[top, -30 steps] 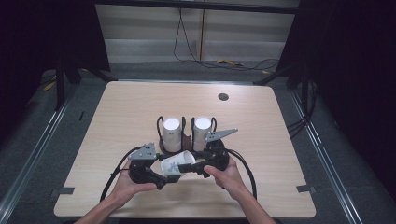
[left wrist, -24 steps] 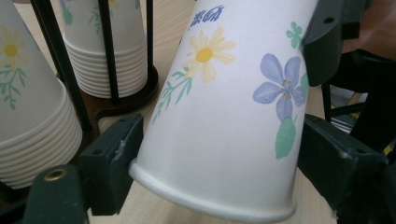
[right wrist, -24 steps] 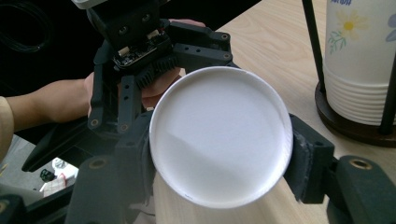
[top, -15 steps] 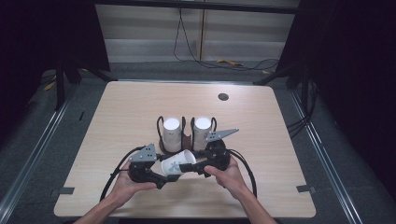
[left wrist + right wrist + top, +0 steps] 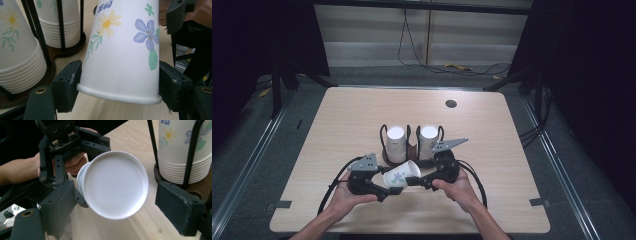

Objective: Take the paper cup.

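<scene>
A white paper cup printed with yellow and blue flowers (image 5: 401, 176) is seen lying on its side just above the pale wooden table (image 5: 347, 115), at the lower centre of the high view, between the two hand-held grippers. In the left gripper view the cup (image 5: 122, 50) is clamped near its rolled rim by the left gripper (image 5: 117, 86), whose jaws have just been closing and now press on both sides of the wall. In the right gripper view the cup (image 5: 113, 185) is shown mouth-on at mid-frame; the right gripper (image 5: 113, 205) has just been opening, and its jaws stand wide with the right one well clear of the cup, so nothing is held by it.

The cup is judged to be very light, thin-walled and easily crushed, with a smooth, somewhat slippery surface. A hold close to the stiffer rolled rim is considered safest, with only gentle pressure applied.

Behind it, at the centre of the high view, two stacks of similar cups are kept in a dark wire-and-wood holder (image 5: 411, 150).
</scene>
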A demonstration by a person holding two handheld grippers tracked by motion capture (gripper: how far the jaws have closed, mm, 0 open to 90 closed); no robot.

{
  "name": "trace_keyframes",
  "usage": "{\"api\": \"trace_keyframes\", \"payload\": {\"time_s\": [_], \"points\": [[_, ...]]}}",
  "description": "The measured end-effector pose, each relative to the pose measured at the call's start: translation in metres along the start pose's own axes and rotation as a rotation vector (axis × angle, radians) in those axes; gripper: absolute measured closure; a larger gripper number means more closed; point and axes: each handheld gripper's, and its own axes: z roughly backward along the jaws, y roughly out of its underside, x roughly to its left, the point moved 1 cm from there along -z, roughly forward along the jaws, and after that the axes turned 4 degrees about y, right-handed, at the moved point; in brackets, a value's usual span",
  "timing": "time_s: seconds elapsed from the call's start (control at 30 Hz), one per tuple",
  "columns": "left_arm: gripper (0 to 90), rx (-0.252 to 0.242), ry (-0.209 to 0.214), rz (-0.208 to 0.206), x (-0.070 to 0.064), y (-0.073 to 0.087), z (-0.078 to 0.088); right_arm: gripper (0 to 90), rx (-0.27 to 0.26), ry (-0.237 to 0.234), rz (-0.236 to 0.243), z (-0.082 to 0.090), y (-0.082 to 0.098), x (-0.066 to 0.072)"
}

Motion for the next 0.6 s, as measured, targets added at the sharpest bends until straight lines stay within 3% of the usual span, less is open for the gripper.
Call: {"api": "trace_keyframes", "payload": {"time_s": [0.47,0.6], "points": [[27.0,0.031,-0.020,0.028,0.0025,-0.0043,0.0038,16.7,0.044,0.018,0.046,0.0030,0.0002,0.0036],[27.0,0.054,-0.018,0.008,0.0026,-0.0084,0.0054,16.7,0.065,0.034,0.063,0.0052,0.0006,0.0039]]}}
